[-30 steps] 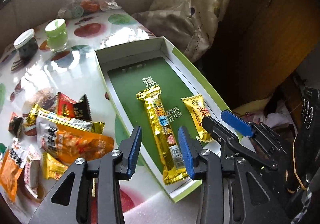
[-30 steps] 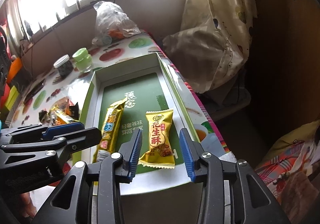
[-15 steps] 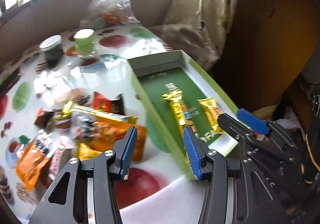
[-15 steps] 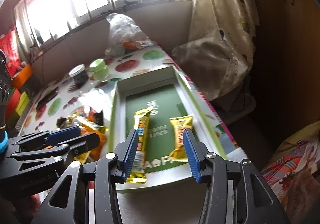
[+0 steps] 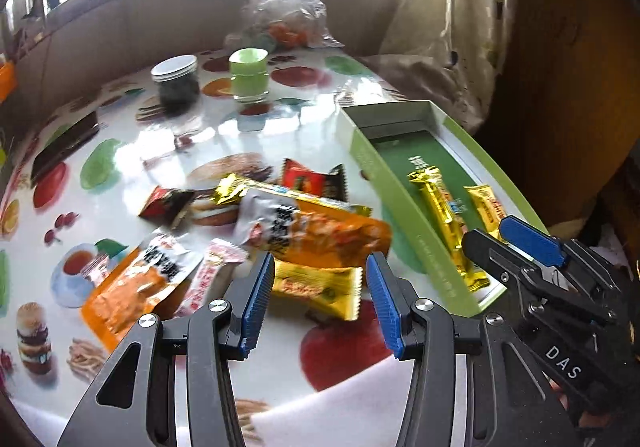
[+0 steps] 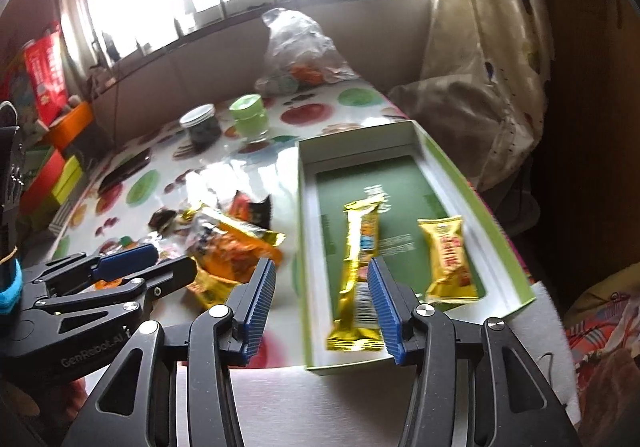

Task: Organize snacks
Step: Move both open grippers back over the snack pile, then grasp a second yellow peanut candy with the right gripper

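Observation:
A shallow green box (image 6: 312, 247) lies at the table's right edge. It holds a long gold bar (image 6: 360, 247) and a short yellow packet (image 6: 448, 255). In the left wrist view the box (image 5: 400, 203) is to the right, with the gold bar (image 5: 444, 207) in it. Left of it lies a pile of loose snacks, topped by a big orange packet (image 5: 320, 235). My left gripper (image 5: 320, 295) is open and empty above a small yellow packet (image 5: 316, 287) at the pile's near side. My right gripper (image 6: 322, 303) is open and empty over the box's near left corner.
At the back of the table stand a dark jar (image 5: 176, 83) and a green-lidded jar (image 5: 248, 75), with a clear plastic bag (image 5: 284, 15) behind them. A patterned curtain (image 6: 480, 67) hangs beyond the box. White foam (image 5: 340, 407) covers the near edge.
Both grippers opened wider and drew back from the box. The left one swung left from the gold bar to the snack pile. The right one shifted left off the yellow packet.

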A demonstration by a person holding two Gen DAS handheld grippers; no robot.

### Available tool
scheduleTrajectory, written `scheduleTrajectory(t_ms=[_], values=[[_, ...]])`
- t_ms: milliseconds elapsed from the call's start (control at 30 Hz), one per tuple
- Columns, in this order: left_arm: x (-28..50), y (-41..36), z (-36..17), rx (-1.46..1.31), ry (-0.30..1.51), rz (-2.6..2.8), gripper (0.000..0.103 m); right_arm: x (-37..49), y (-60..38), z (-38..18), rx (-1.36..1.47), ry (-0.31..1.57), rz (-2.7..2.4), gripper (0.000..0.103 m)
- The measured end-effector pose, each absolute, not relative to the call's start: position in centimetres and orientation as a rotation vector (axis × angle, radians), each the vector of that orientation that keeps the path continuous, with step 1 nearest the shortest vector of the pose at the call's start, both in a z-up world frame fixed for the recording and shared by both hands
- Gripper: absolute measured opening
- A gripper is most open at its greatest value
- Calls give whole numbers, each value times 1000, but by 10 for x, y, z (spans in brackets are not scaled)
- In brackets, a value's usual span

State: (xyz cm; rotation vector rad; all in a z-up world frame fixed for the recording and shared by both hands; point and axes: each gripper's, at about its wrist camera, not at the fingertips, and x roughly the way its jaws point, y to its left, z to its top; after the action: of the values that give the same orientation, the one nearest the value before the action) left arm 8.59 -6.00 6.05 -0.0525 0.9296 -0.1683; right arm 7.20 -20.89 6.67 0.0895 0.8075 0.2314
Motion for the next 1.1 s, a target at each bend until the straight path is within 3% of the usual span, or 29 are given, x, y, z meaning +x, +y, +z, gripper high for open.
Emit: scheduleTrajectory(t_ms=[433,700,1100], values=[[71,9,48,-133,942,-42,49,76,-160,50,45,847,378,48],[66,52,38,-175,950,29,49,86,-115,33,-154,886,472,48],[69,58,29,-197,980,-7,49,99,-95,12,-248,922,516,50]])
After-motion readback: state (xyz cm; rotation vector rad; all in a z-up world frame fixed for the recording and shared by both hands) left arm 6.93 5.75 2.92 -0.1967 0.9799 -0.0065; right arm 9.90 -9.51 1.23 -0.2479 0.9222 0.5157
